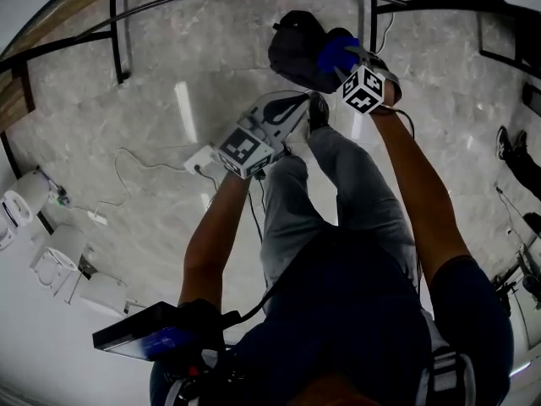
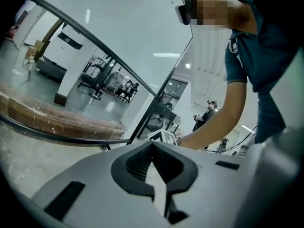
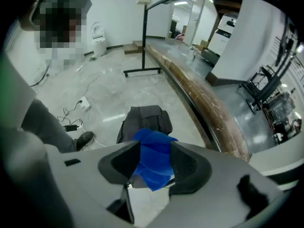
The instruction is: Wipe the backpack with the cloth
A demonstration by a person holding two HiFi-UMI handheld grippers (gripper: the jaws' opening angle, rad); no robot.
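A dark backpack [image 1: 294,47] lies on the marble floor ahead of the person's feet; the right gripper view shows the backpack [image 3: 145,119] just beyond the jaws. My right gripper [image 1: 348,63] points steeply down over it. A bunched blue cloth [image 3: 153,159] sits between the widely spread jaws of my right gripper [image 3: 154,161], which is open. The same cloth [image 1: 336,52] hangs just above the backpack's near side. My left gripper [image 1: 294,110] is lower and to the left, near a shoe. In its own view my left gripper [image 2: 153,149] is shut and empty, aimed away from the backpack.
A black metal frame [image 1: 119,32] stands on the floor behind the backpack, beside a long wooden board [image 3: 204,103]. A white power strip [image 1: 201,160] and cables lie to the left. White appliances [image 1: 25,198] line the left edge. Someone's shoes [image 1: 505,145] are at right.
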